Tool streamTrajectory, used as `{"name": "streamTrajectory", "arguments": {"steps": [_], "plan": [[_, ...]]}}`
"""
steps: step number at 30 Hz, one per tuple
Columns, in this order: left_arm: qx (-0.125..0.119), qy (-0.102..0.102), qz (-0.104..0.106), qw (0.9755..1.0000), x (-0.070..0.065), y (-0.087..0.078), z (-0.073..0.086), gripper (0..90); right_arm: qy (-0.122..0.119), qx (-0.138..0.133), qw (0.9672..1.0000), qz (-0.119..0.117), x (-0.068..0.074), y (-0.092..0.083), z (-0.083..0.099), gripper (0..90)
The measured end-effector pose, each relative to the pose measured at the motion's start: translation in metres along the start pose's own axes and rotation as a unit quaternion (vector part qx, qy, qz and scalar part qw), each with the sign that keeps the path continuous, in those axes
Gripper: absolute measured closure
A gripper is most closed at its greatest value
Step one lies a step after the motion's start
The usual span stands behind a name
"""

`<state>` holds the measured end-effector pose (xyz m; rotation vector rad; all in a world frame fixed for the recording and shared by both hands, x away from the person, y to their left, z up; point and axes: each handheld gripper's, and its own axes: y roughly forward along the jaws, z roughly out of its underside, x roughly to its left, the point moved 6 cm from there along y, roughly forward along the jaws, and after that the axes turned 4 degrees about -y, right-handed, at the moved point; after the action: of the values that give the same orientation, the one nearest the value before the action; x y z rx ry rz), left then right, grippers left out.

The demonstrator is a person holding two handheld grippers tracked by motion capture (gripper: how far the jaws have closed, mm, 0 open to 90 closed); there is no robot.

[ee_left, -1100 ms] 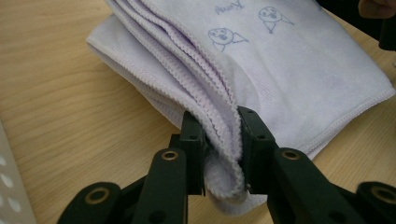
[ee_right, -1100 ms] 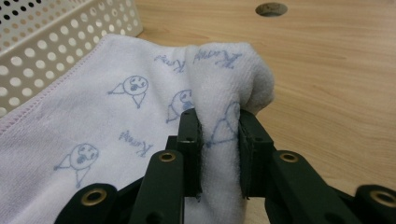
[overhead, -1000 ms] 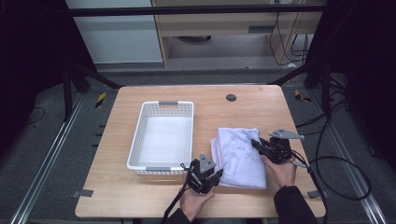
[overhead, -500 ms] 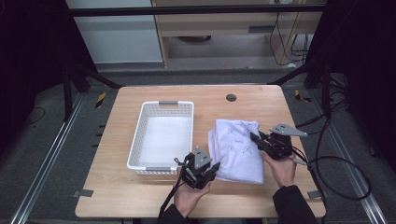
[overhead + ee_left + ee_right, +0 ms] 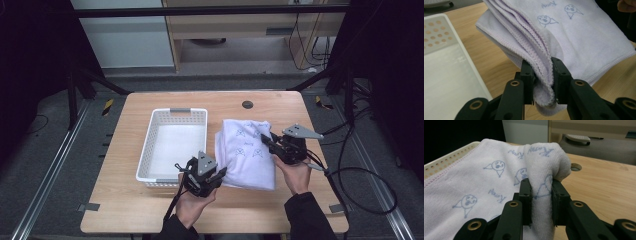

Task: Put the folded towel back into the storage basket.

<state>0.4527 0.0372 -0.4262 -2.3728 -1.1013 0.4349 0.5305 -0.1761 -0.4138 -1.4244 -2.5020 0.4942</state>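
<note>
One folded white towel (image 5: 248, 152) with small blue printed figures lies on the tabletop (image 5: 125, 200), just right of centre, between the two grippers. The left gripper (image 5: 220, 173), at about 7 o'clock of the towel, has its fingers (image 5: 527, 75) clenched on the near left corner, where several stacked hemmed edges bunch between them. The right gripper (image 5: 266, 140), at about 3 o'clock of the towel, has its fingers (image 5: 525, 192) grasping a raised fold of the same towel, which humps up over the fingertips. One white perforated basket (image 5: 170, 111) stands at 9 o'clock of the towel, just beside it, holding nothing. One round dark grommet (image 5: 247, 104) sits in the tabletop at 12 o'clock of the towel, near the far edge. Two hands hold the two grippers, one each
</note>
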Motion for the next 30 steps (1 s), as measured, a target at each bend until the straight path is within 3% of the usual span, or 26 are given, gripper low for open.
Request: {"name": "streamTrajectory", "arguments": {"steps": [19, 30], "plan": [[-0.019, 0.011, -0.021, 0.9995, 0.028, -0.032, -0.023, 73.0, -0.007, -0.024, 0.9997, -0.005, 0.024, 0.012, -0.042, 74.0], [-0.029, 0.008, -0.035, 0.9989, 0.047, -0.049, -0.026, 73.0, -0.014, -0.032, 0.9993, -0.012, 0.041, 0.022, -0.061, 74.0]]}}
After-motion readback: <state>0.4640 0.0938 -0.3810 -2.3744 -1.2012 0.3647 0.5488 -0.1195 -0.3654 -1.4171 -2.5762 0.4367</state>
